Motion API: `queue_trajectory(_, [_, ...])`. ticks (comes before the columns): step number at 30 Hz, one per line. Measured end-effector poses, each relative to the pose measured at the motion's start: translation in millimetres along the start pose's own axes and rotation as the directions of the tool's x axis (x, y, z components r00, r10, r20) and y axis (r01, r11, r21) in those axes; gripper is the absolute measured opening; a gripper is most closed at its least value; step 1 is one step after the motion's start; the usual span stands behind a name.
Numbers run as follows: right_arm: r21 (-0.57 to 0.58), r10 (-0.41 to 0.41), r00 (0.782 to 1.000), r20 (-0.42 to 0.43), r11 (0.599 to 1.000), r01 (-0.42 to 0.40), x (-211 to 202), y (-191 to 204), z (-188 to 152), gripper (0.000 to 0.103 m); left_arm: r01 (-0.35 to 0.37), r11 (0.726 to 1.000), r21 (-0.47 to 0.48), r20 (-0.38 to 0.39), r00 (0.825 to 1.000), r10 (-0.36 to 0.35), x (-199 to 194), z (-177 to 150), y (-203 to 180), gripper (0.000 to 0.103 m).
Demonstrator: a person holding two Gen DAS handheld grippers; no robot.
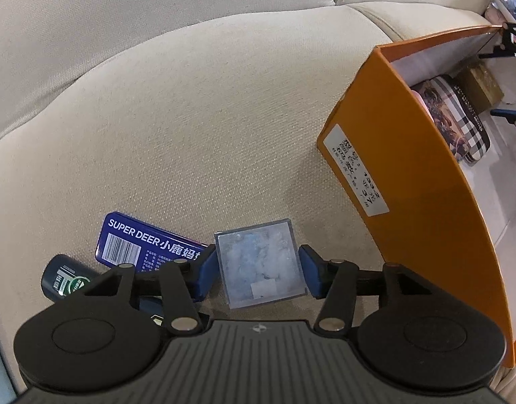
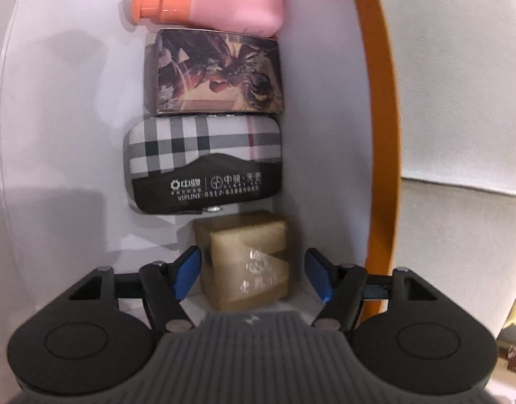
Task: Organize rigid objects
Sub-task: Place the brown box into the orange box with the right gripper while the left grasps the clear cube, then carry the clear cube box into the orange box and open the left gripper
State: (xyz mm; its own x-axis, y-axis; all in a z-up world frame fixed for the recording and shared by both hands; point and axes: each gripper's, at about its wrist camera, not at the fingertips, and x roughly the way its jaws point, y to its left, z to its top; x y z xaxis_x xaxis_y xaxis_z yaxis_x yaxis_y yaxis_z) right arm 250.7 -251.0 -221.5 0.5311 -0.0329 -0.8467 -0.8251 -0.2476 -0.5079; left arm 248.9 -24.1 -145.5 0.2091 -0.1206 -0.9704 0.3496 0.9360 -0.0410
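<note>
In the left wrist view my left gripper (image 1: 256, 274) is open around a clear square case (image 1: 259, 262) lying on the beige sofa seat; its blue pads (image 1: 311, 274) stand just off the case's sides. A blue "SUPER DEER" tin (image 1: 140, 244) and a dark green bottle (image 1: 64, 281) lie to its left. In the right wrist view my right gripper (image 2: 252, 274) is open inside the orange box (image 2: 380, 134), its pads (image 2: 187, 272) on either side of a gold cube box (image 2: 249, 262), apart from it.
The orange box (image 1: 409, 202) stands on the seat at right. Inside lie a plaid case (image 2: 204, 161), a printed box (image 2: 214, 72) and pink pump bottles (image 2: 224, 6) in a row along the right wall. The sofa backrest (image 1: 123, 17) rises behind.
</note>
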Motion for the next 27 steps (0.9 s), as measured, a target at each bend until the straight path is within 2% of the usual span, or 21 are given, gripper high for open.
queue_trajectory(2, [0.014,-0.003,1.0,-0.009,1.0,0.003,-1.6,-0.1,-3.5,0.064,0.001,1.0,-0.007,0.005,1.0,-0.001,0.0,-1.2,0.6,0.062])
queue_trajectory(6, [0.004,-0.024,1.0,-0.015,1.0,0.024,-0.7,3.9,-6.0,0.046,0.007,1.0,-0.009,0.014,1.0,-0.007,1.1,-2.9,-0.5,0.057])
queue_trajectory(8, [-0.015,-0.066,0.998,-0.014,0.998,0.066,1.8,6.6,-4.4,0.041,0.008,1.0,-0.006,0.02,1.0,-0.008,1.0,-3.1,0.1,0.056])
queue_trajectory(12, [0.008,-0.083,0.996,-0.028,0.997,0.083,1.5,5.0,1.8,0.041,0.008,1.0,-0.013,0.032,0.999,-0.008,-1.8,-7.9,1.6,0.055])
queue_trajectory(15, [0.048,-0.077,0.997,-0.022,0.996,0.078,-6.3,1.4,3.2,0.041,-0.022,1.0,-0.022,0.054,0.998,0.023,-10.5,-14.5,-0.1,0.055])
queue_trajectory(20, [0.212,-0.039,0.999,0.022,0.977,0.034,-29.1,-7.6,6.2,0.041,-0.023,1.0,-0.01,0.115,0.993,0.024,-45.7,-23.8,-10.5,0.055])
queue_trajectory(24, [0.263,-0.029,0.997,0.065,0.965,0.01,-46.3,-6.3,9.8,0.041,-0.02,0.999,0.027,0.205,0.979,0.014,-92.1,-23.4,-29.4,0.055])
queue_trajectory(27, [0.28,-0.053,0.993,0.102,0.96,0.022,-67.1,3.2,12.9,0.041,0.002,0.997,0.08,0.28,0.96,-0.024,-125.4,-17.2,-47.9,0.055])
